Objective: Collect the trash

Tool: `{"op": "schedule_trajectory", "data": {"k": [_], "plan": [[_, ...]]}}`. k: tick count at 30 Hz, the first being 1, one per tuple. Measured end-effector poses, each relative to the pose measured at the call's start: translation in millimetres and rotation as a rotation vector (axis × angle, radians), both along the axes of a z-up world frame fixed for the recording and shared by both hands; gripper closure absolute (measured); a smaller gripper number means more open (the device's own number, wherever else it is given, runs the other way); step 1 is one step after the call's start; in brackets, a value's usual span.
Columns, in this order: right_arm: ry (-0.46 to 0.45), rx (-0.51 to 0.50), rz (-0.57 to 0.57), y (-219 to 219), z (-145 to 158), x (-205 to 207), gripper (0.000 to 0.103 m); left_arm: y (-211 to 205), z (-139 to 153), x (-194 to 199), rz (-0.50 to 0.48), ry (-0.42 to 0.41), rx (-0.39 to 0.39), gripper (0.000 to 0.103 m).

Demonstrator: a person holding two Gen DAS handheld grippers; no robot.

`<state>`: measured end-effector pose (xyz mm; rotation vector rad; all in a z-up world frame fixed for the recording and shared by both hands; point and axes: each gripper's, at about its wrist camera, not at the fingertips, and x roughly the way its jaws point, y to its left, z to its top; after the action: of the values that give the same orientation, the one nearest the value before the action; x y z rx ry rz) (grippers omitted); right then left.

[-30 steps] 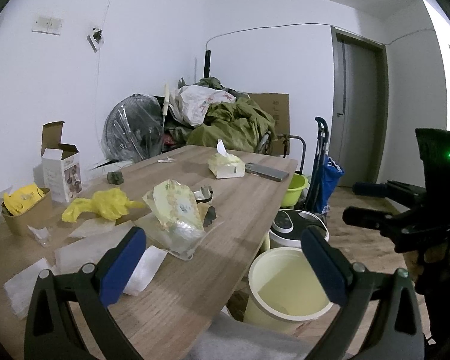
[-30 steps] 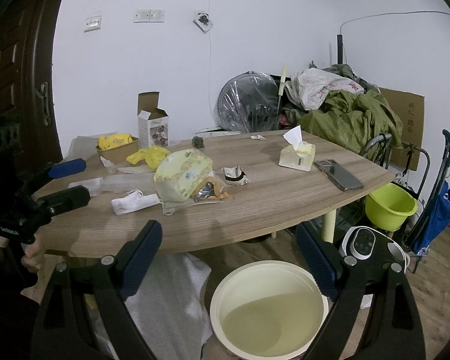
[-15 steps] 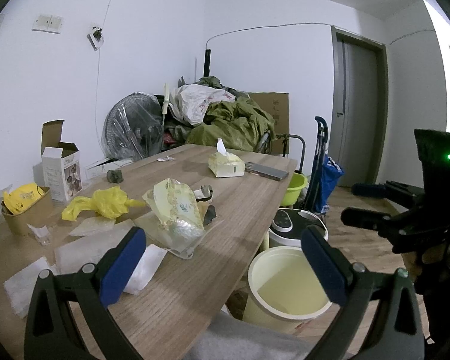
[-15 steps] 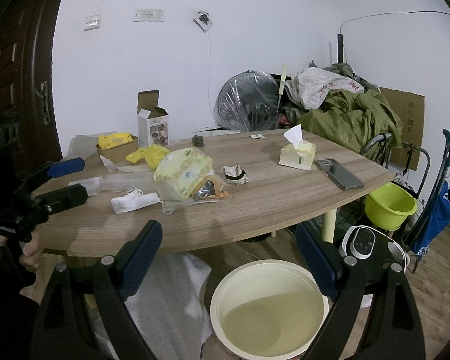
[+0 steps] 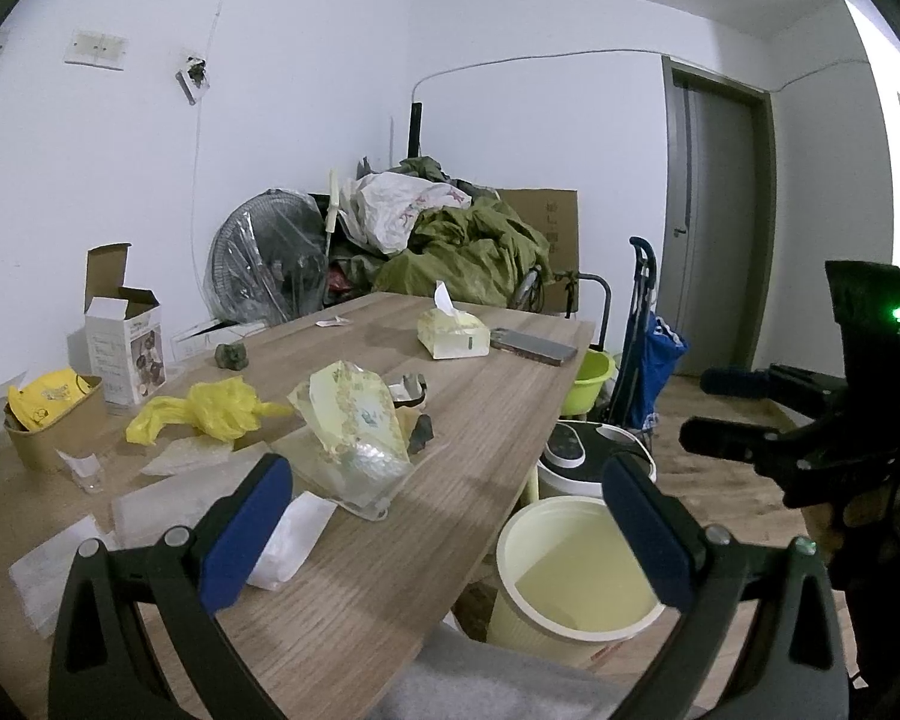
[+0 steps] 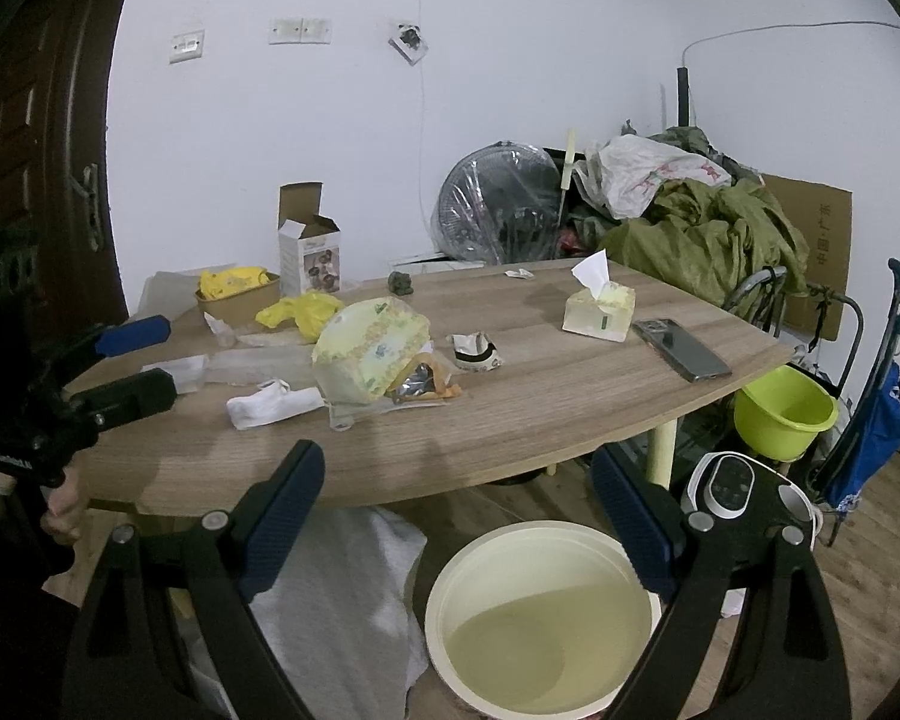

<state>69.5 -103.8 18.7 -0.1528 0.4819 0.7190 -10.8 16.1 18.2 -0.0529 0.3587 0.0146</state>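
Crumpled packaging makes up most of the trash on the desk [image 6: 510, 420]: a pale yellow printed bag [image 6: 369, 351] near the middle, a foil wrapper [image 6: 417, 387] touching its right side, a white wad [image 6: 270, 411] just to its left, and a yellow plastic bag [image 5: 210, 411] farther back. A cream bin [image 6: 540, 618] stands on the floor beside the desk edge and holds no trash yet.

Risks, as judged from this position:
- The printed bag rests on a clear plastic sheet; a shallow pinch could drag the sheet and scatter the foil wrapper.
- A phone [image 6: 681, 348] and a tissue box [image 6: 600, 312] lie on the same surface and are not trash; a wide sweep could knock them.
- The bin sits below desk level, so a release made too early would drop items on the floor.

The left gripper [image 5: 450, 534] has its jaws wide apart and empty, above the near desk edge, with the white wad just beside its left pad. The right gripper [image 6: 456, 516] is likewise spread and empty, hovering over the bin, well apart from the trash.
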Motion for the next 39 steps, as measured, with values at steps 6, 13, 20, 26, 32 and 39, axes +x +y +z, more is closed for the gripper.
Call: {"op": "schedule_trajectory", "data": {"k": [6,13,20,26,32,39], "plan": [[-0.002,-0.001,0.004,2.2,0.6,-0.3,0.013,-0.8,1.2,-0.1,0.001,-0.001,0.001,0.0],[-0.001,-0.001,0.005,1.9,0.8,-0.5,0.013,-1.3,1.3,-0.4,0.002,-0.002,0.003,0.0],[0.004,-0.006,0.005,3.3,-0.9,1.4,0.013,-1.6,0.6,-0.8,0.004,-0.002,0.005,0.0],[0.018,-0.018,0.008,7.9,-4.3,9.0,0.013,4.7,-2.2,4.5,0.027,0.02,0.018,0.0],[0.035,-0.029,0.026,19.6,-7.5,22.4,0.013,22.3,-10.5,11.8,0.057,0.048,-0.008,0.0],[0.07,-0.036,0.061,41.6,-18.4,46.6,0.013,50.2,-25.4,18.8,0.109,0.1,-0.038,0.0]]}}
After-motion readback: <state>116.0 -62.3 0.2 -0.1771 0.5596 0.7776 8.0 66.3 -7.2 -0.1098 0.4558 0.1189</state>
